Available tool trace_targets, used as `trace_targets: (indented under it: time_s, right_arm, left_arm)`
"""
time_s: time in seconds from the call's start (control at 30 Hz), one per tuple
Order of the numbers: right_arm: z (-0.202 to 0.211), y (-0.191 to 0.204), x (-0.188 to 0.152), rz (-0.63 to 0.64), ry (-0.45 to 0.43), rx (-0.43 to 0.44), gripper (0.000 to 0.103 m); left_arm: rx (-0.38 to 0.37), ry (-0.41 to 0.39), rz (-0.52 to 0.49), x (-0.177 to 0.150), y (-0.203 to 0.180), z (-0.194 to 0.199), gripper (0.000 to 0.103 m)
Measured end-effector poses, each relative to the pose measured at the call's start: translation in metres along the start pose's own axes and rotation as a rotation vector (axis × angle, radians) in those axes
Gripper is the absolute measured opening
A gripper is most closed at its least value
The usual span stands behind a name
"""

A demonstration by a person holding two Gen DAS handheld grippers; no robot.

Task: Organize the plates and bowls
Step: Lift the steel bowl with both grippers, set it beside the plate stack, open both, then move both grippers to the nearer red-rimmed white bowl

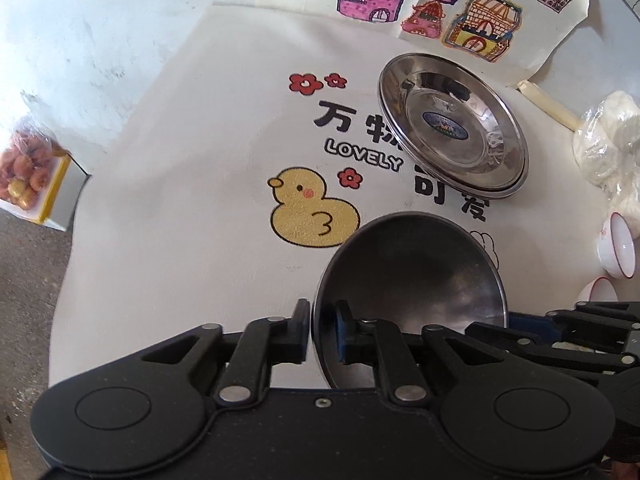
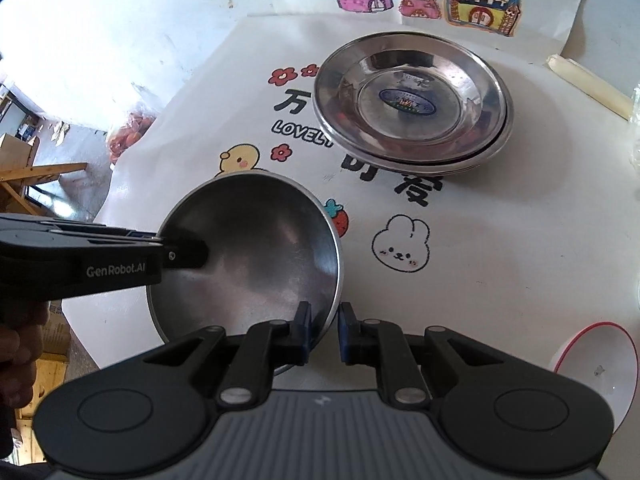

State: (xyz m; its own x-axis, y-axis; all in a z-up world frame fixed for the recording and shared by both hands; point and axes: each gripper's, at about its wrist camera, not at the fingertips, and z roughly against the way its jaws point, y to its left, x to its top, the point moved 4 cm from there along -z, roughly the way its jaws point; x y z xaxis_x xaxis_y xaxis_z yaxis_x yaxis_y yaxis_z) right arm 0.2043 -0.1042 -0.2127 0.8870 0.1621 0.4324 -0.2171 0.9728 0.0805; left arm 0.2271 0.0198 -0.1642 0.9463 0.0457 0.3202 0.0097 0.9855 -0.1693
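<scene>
Both tools clamp one steel bowl (image 2: 244, 256) by its rim from opposite sides. Seen from its own camera, the left tool (image 1: 323, 332) has its jaws nearly shut, one pad inside the bowl wall and one outside, with the rim pinched between them. From the right wrist camera, the right tool (image 2: 324, 334) grips the bowl's near right edge in the same way, one finger inside and one outside. That view also shows the left tool reaching in from the left, its fingertip pressed against the inner wall.

The bowl has a dull grey inside and holds nothing. It sits low over the bench (image 1: 180, 280), which is covered by a white cloth printed with a yellow duck (image 1: 312, 212), red flowers, a rabbit and black lettering; whether the bowl touches the cloth I cannot tell.

Beyond the bowl, further along the cloth, lies a stack of shiny steel plates (image 2: 412, 100). The top plate is empty apart from an oval label at its centre. To the right stand white bowls with red rims (image 1: 618, 250), also empty. A clear bag of white items (image 1: 608, 140) lies near them, and a bag of orange fruit (image 1: 28, 168) sits off to the far left.
</scene>
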Motion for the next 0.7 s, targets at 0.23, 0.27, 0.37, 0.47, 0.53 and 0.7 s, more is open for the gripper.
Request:
trace_targets:
  time_s: [0.23, 0.27, 0.37, 0.47, 0.53, 0.7]
  right_arm:
    - [0.007, -0.01, 0.0, -0.014, -0.025, -0.009, 0.032]
    - [0.01, -0.012, 0.0, -0.019, -0.034, -0.006, 0.034]
    - [0.019, -0.017, 0.0, -0.023, -0.06, -0.011, 0.044]
    - [0.03, -0.025, -0.002, -0.034, -0.088, -0.036, 0.061]
    - [0.039, -0.035, -0.003, -0.048, -0.109, -0.066, 0.069]
    - [0.06, -0.064, -0.009, -0.096, -0.147, -0.13, 0.089]
  left_arm:
    - [0.105, -0.073, -0.025, 0.009, -0.004, 0.02, 0.053]
    - [0.12, -0.086, -0.029, 0.01, -0.006, 0.023, 0.055]
    - [0.143, -0.127, -0.032, 0.013, -0.012, 0.033, 0.062]
    - [0.138, -0.178, -0.031, 0.018, -0.023, 0.04, 0.076]
    - [0.127, -0.204, -0.048, 0.021, -0.035, 0.042, 0.085]
    - [0.045, -0.22, -0.083, 0.026, -0.069, 0.039, 0.098]
